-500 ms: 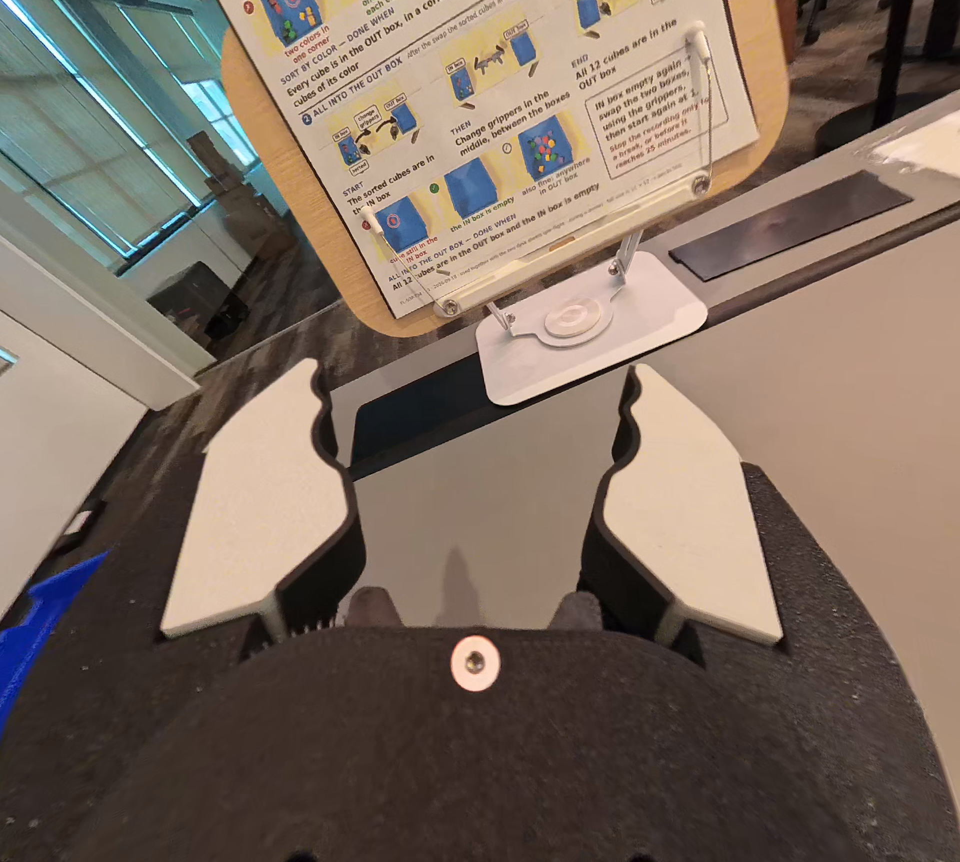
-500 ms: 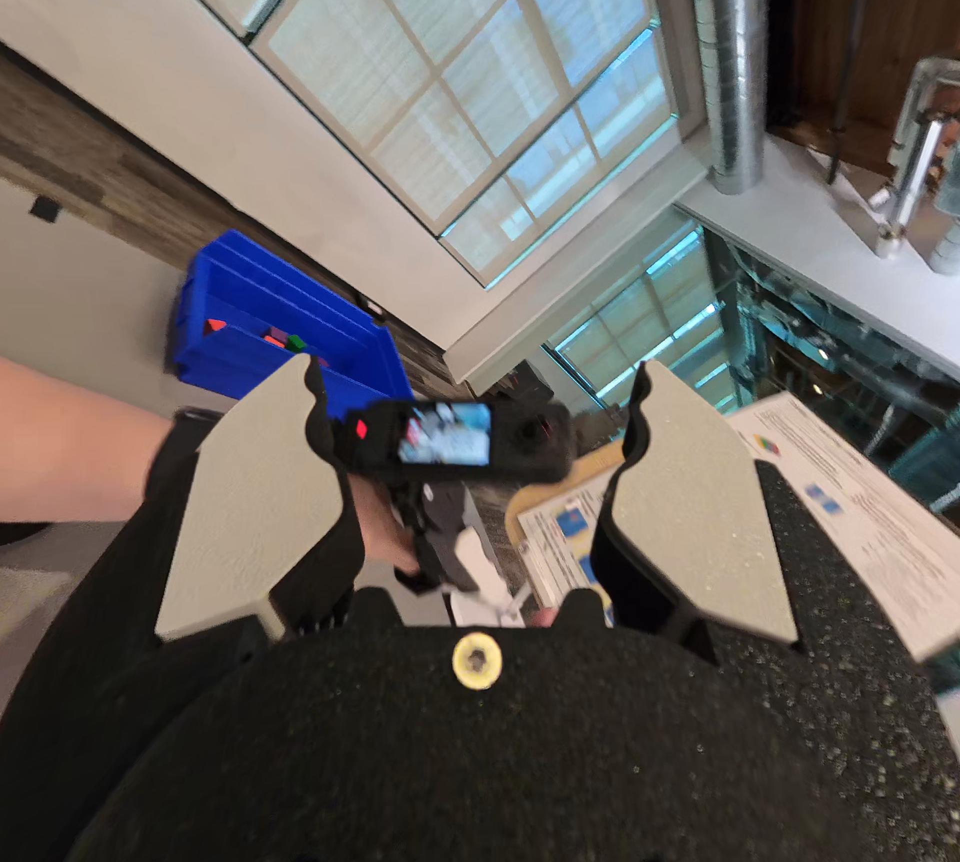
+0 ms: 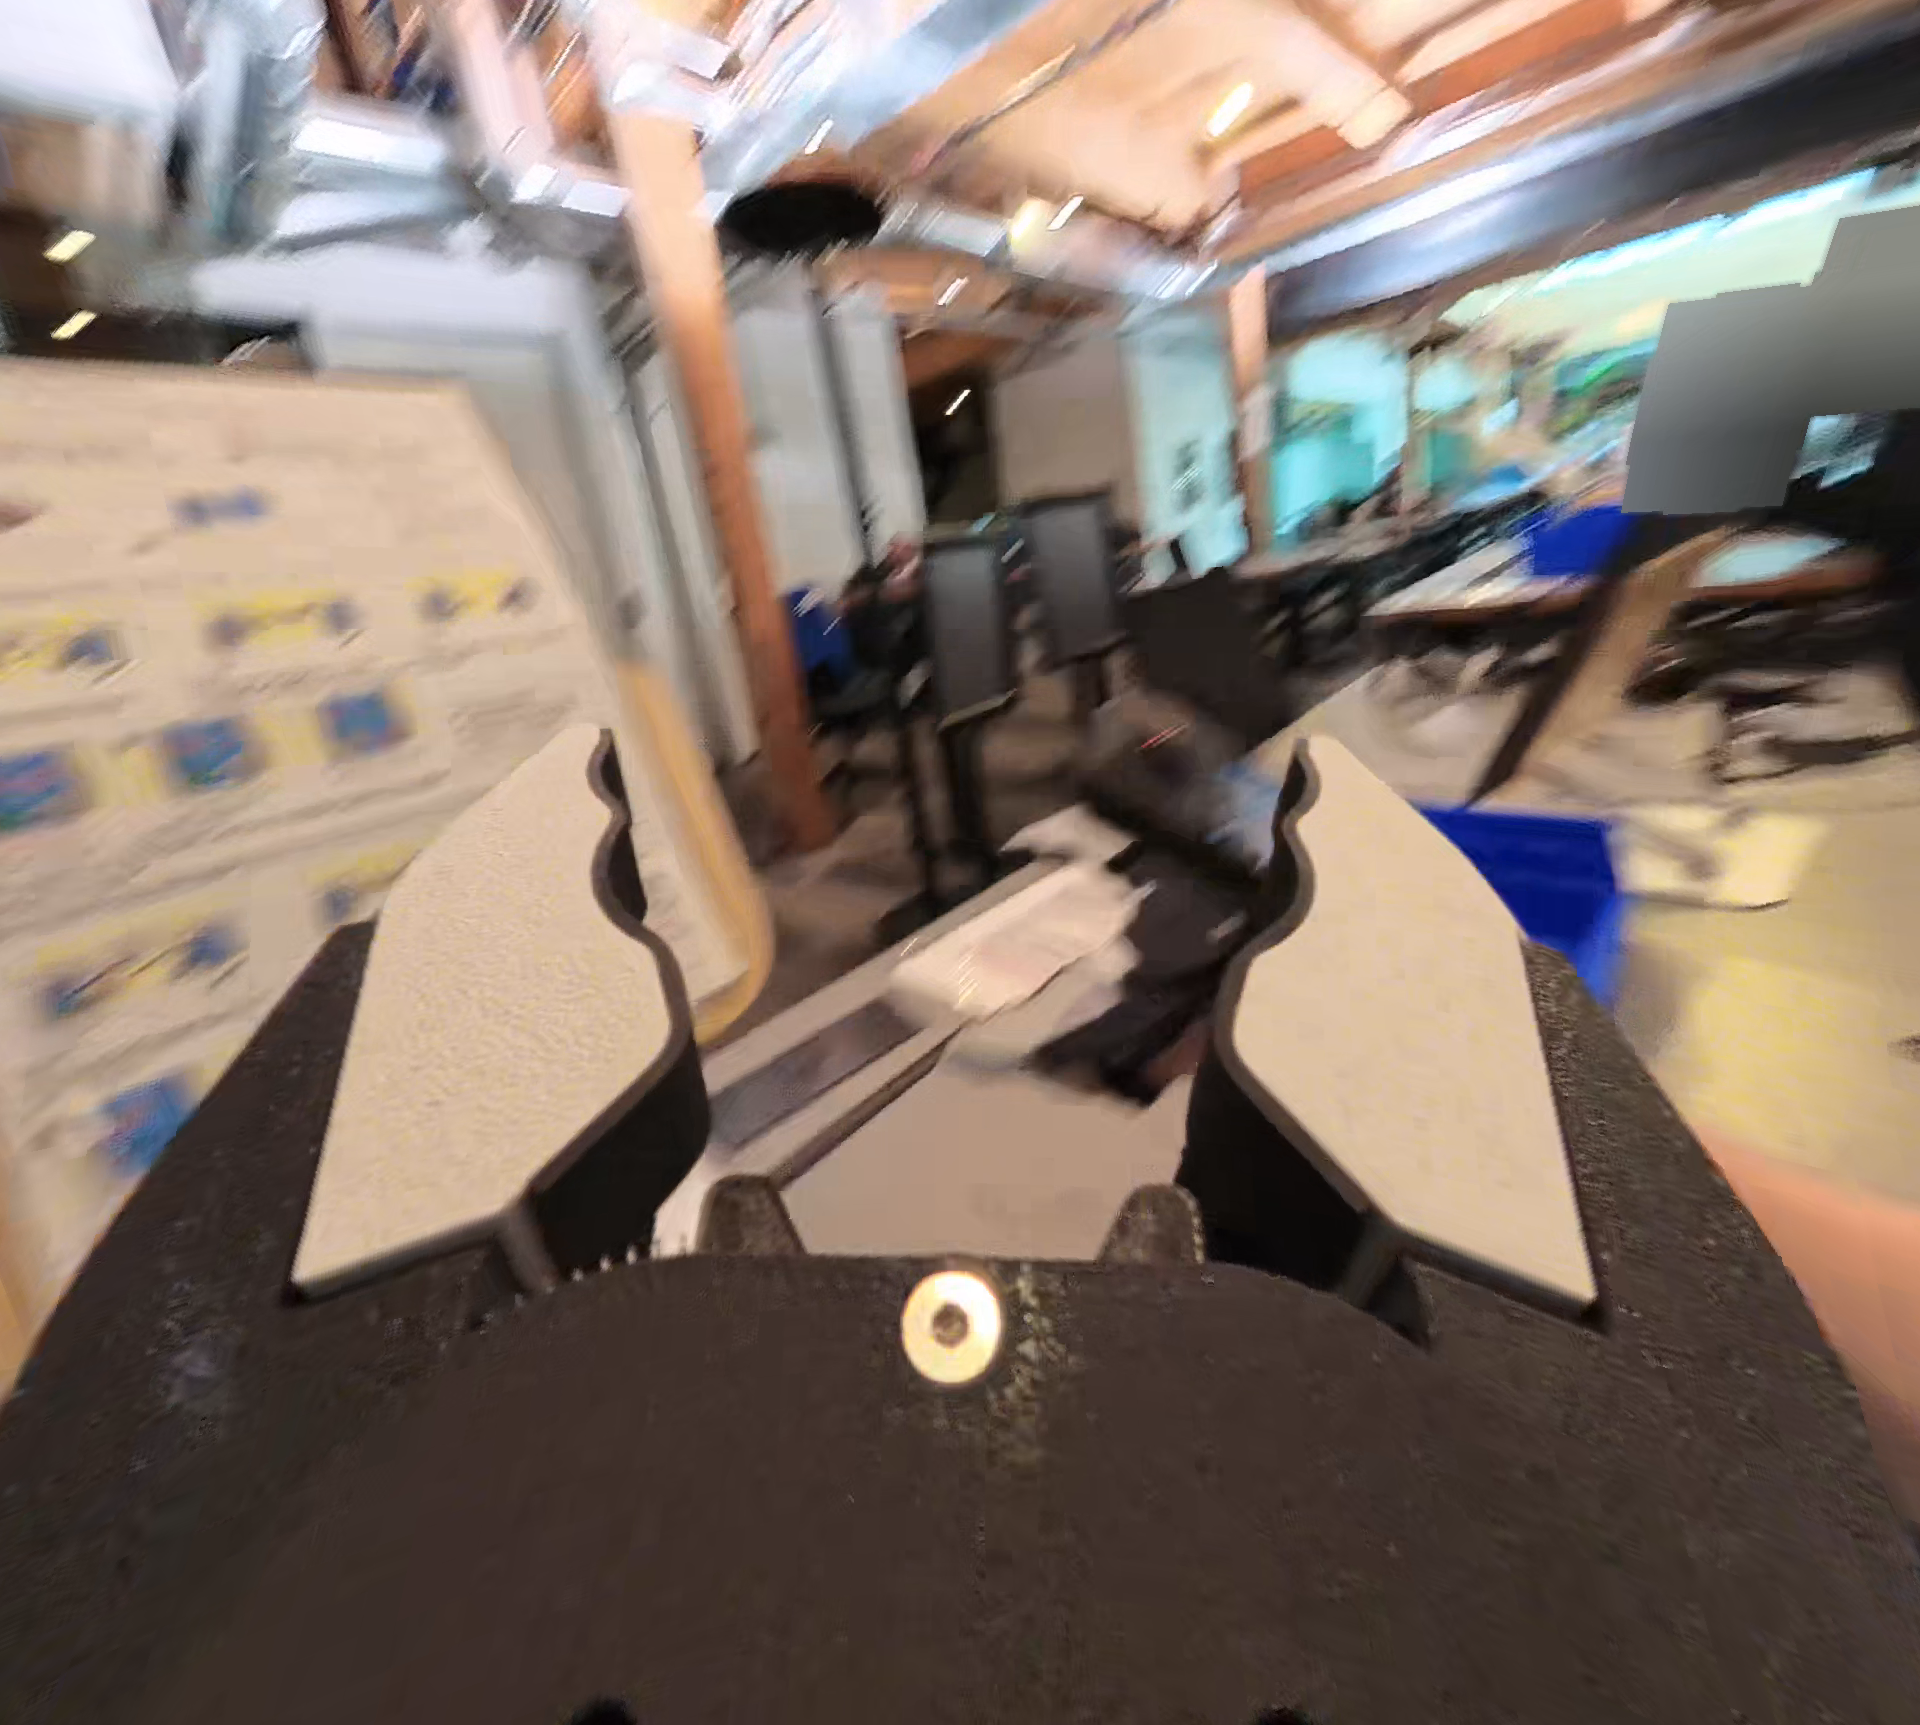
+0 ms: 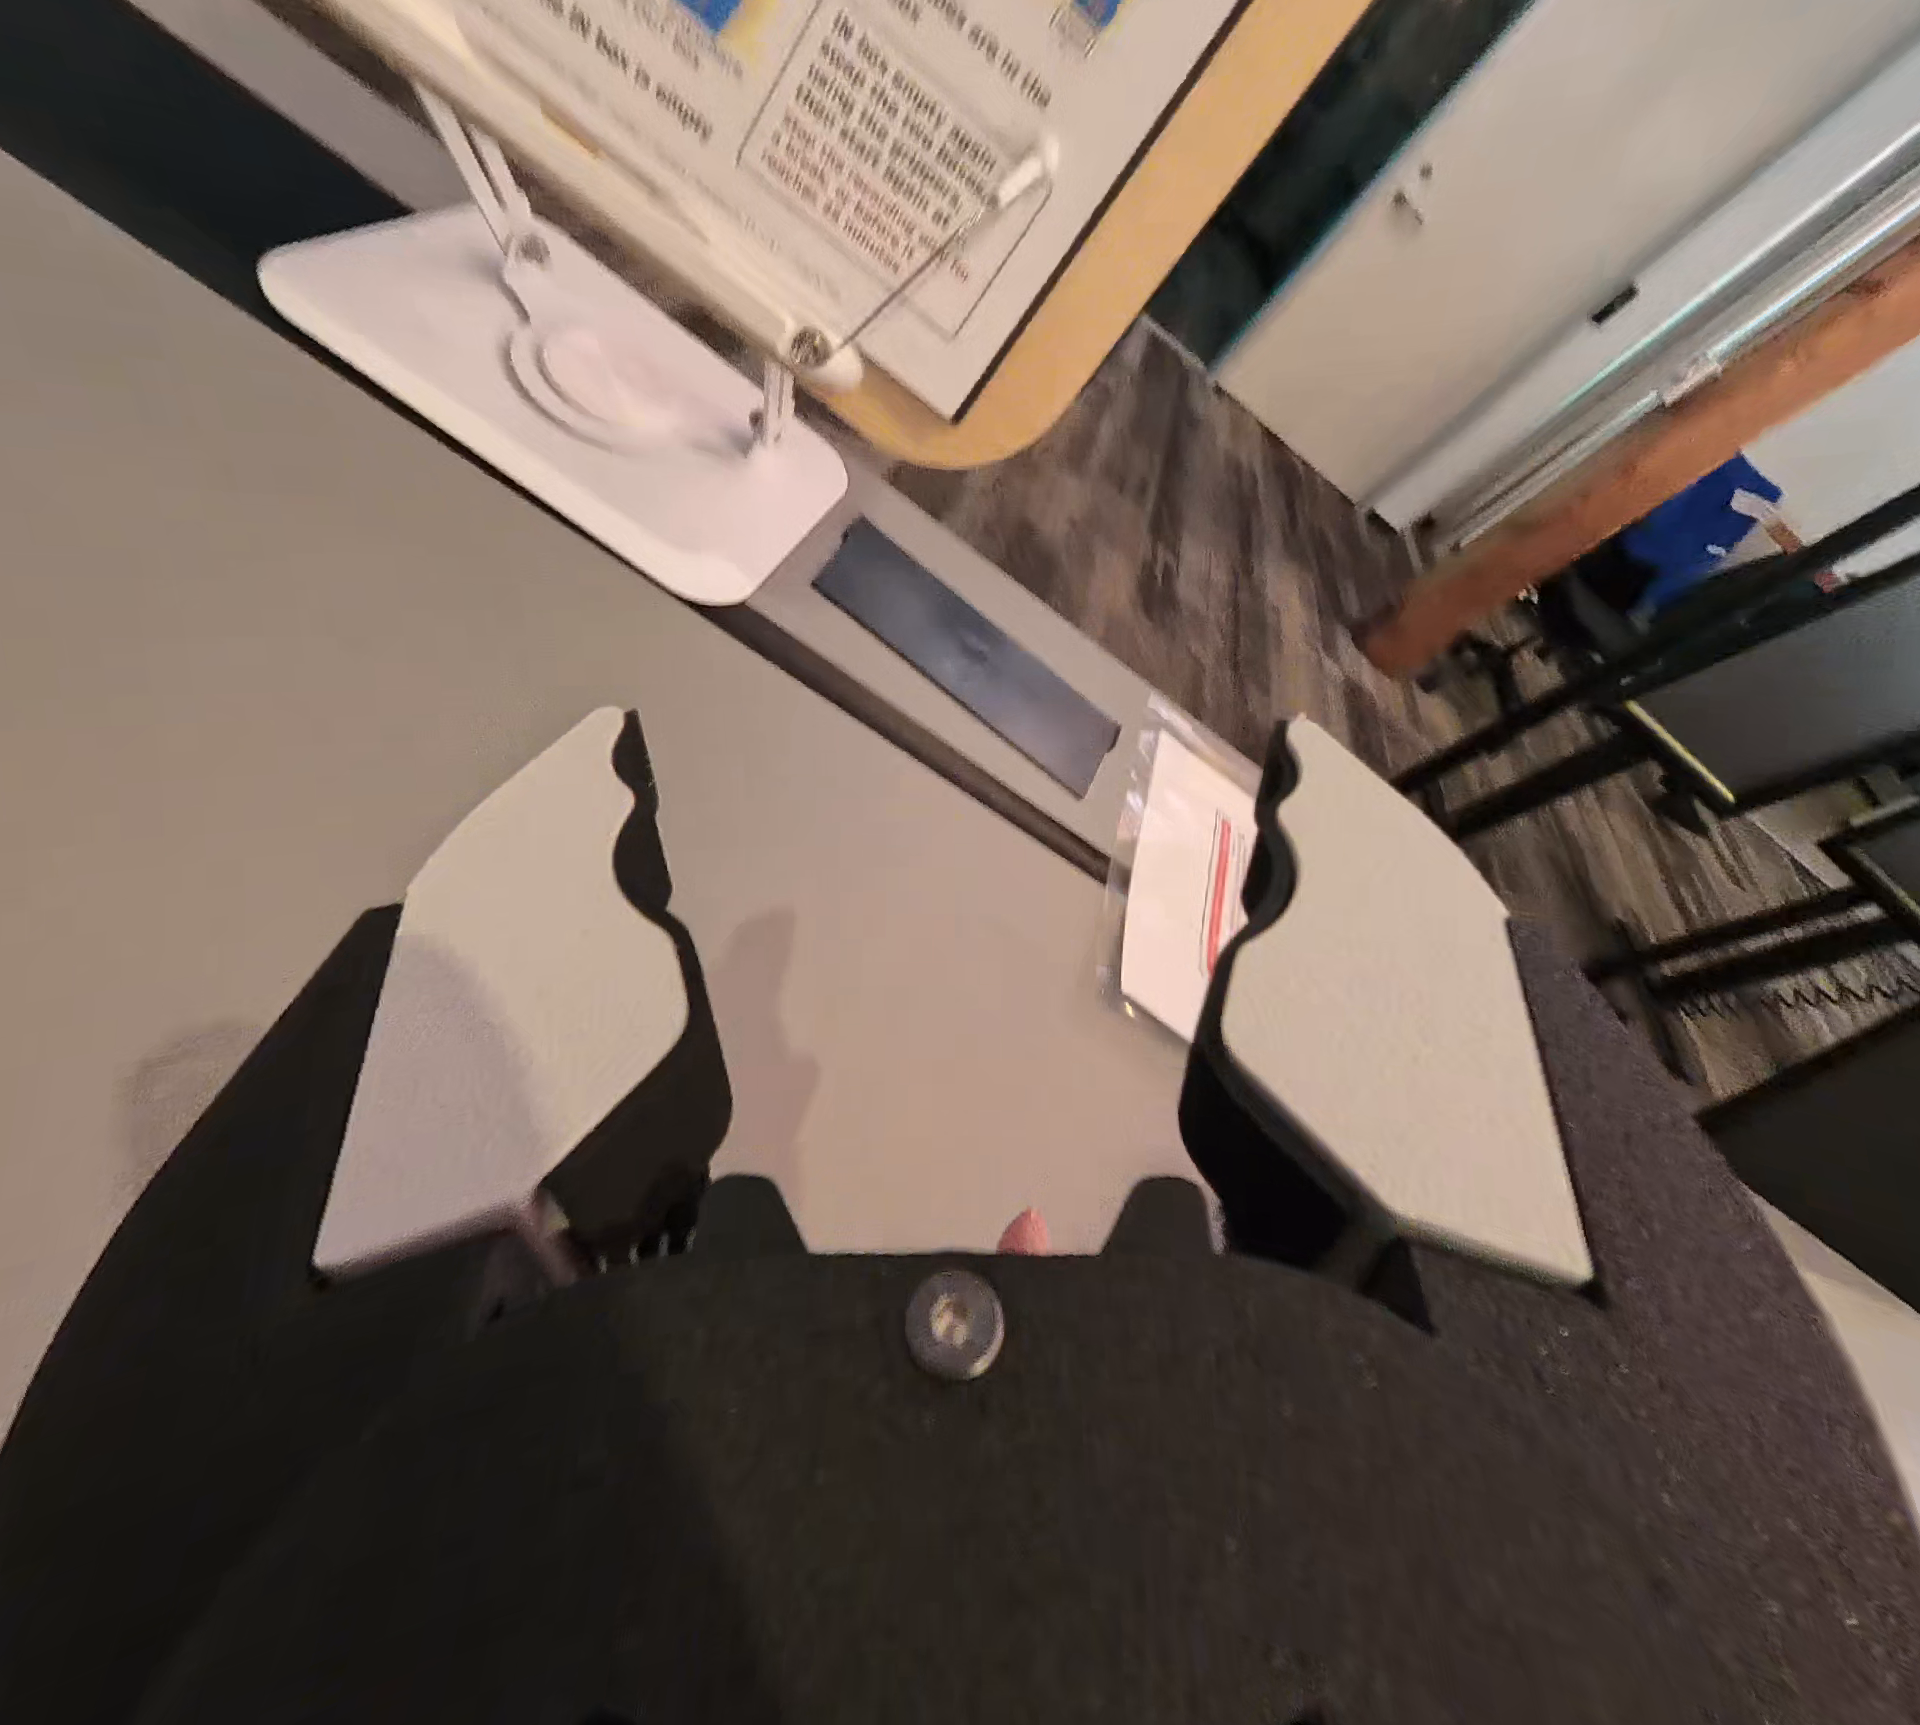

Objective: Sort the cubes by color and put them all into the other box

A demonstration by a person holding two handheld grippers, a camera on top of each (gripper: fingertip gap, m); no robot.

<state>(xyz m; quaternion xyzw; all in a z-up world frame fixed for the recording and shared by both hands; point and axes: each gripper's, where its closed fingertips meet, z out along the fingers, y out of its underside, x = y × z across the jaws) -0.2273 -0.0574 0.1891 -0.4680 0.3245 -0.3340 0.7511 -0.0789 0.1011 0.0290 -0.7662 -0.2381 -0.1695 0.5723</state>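
A blue plastic box (image 3: 1512, 880) shows only in the left wrist view, right of centre, a blurred straight-walled bin partly hidden behind the right finger; whether cubes lie in it cannot be told, and none shows in either view.

The left hand-held gripper (image 3: 951, 756) stands wide open with nothing between its flat, grainy pale-grey fingers (image 3: 499, 1000), whose inner edges are black and wavy. Its body is rough black foam-like material with a round metal screw at the centre. The whole scene beyond is smeared by motion: a printed instruction sheet (image 3: 229, 688) fills the left of the frame, and a room of desks and wooden beams spreads across the upper right.

The right hand-held gripper (image 4: 956, 730) is likewise spread wide and empty, over a smooth matte grey counter (image 4: 260, 688). At the upper left of that frame a white metal stand (image 4: 582, 418) with a rounded flat base props a wooden board (image 4: 1195, 221) carrying the same kind of sheet. A dark rectangular strip (image 4: 966, 657) is inset at the counter's edge, and a small clear-sleeved white card (image 4: 1174, 886) lies beside the right finger. Grey patterned carpet (image 4: 1195, 553) lies beyond.
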